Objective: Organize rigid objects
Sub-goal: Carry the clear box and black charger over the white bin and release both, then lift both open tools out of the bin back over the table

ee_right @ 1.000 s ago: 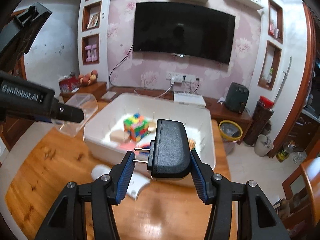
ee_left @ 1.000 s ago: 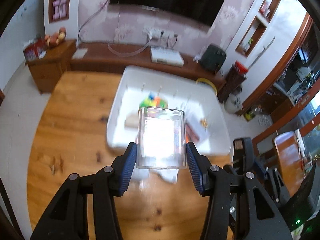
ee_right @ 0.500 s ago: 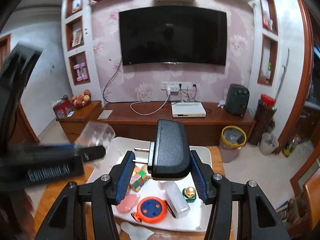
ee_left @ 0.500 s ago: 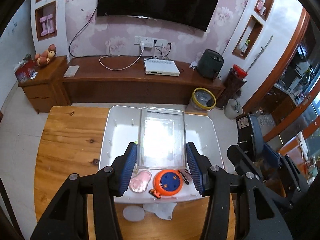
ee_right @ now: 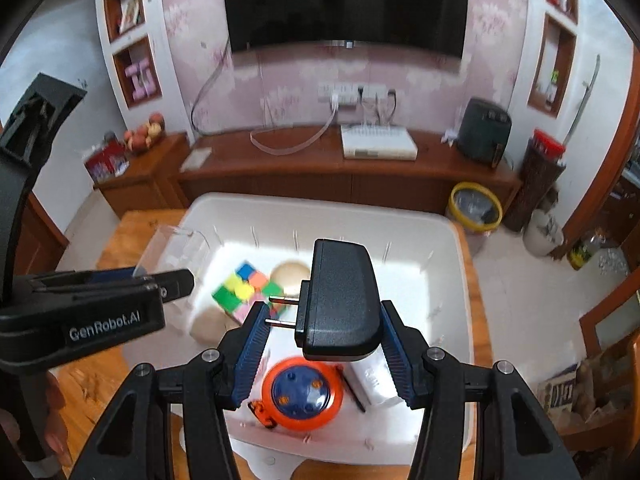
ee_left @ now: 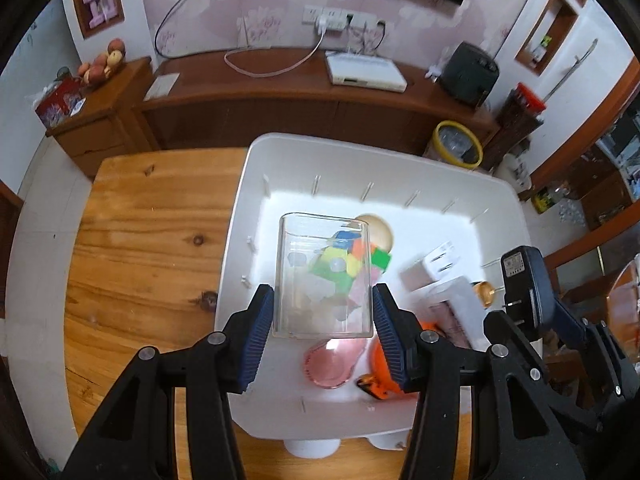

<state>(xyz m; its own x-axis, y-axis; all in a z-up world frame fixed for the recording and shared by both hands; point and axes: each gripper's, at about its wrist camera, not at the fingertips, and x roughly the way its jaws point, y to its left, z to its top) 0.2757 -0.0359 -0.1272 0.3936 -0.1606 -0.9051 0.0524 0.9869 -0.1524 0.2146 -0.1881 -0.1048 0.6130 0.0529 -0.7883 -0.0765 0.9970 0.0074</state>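
My left gripper (ee_left: 323, 322) is shut on a clear plastic box (ee_left: 323, 276), held over the left part of the white bin (ee_left: 256, 152). My right gripper (ee_right: 323, 334) is shut on a black plug adapter (ee_right: 340, 300), its two prongs pointing left, above the bin (ee_right: 460, 248). Inside the bin lie a colour cube (ee_right: 246, 290), an orange and blue cable reel (ee_right: 302, 392), a pink piece (ee_left: 332, 362), a white charger (ee_left: 434, 266) and a round beige thing (ee_right: 290, 272). The left gripper (ee_right: 120, 300) shows at the left of the right wrist view.
The bin stands on a wooden table (ee_left: 148, 240). Behind it runs a low wooden cabinet (ee_right: 320, 172) with a white set-top box (ee_right: 378, 142) and a television (ee_right: 344, 4) above. A yellow-rimmed waste basket (ee_right: 476, 206) stands on the floor at the right.
Both grippers have moved forward and tilted down over the bin, so its contents now show beneath the clear box and the adapter. Both grips are unchanged.
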